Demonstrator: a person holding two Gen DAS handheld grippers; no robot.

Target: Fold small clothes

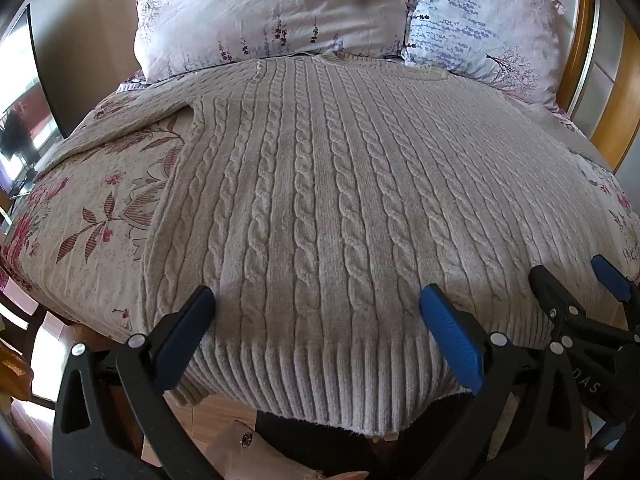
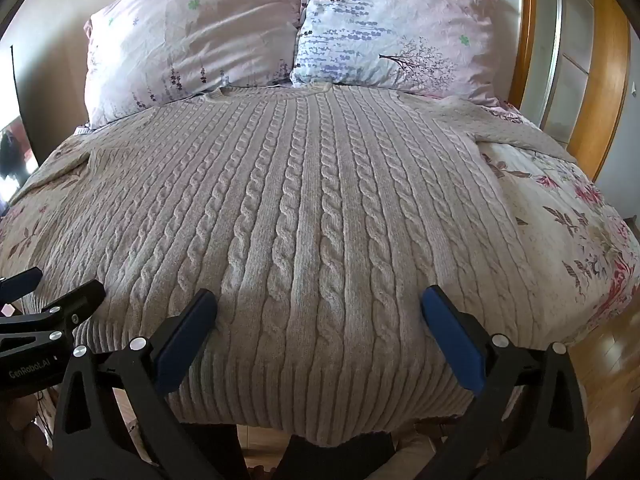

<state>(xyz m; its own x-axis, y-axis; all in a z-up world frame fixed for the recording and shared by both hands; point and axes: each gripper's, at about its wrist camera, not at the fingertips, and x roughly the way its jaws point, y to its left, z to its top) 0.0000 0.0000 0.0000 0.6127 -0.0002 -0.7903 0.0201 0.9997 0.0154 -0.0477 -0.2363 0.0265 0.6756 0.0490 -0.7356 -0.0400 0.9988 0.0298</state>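
A beige cable-knit sweater (image 1: 320, 184) lies flat on the bed, neck toward the pillows, ribbed hem hanging over the near edge; it also shows in the right wrist view (image 2: 312, 208). Its sleeves spread out to both sides. My left gripper (image 1: 318, 300) is open and empty, jaws wide, just above the hem on the left part of the sweater. My right gripper (image 2: 319, 300) is open and empty above the hem on the right part. The right gripper also shows at the right edge of the left wrist view (image 1: 576, 276), and the left gripper at the left edge of the right wrist view (image 2: 60, 284).
The bed has a floral cover (image 1: 96, 208). Two floral pillows (image 1: 272, 12) (image 2: 396, 28) stand behind the sweater's neck. A wooden headboard (image 2: 600, 92) is at the right, a wall and a window (image 1: 20, 128) at the left. Wooden floor (image 2: 608, 360) lies beside the bed.
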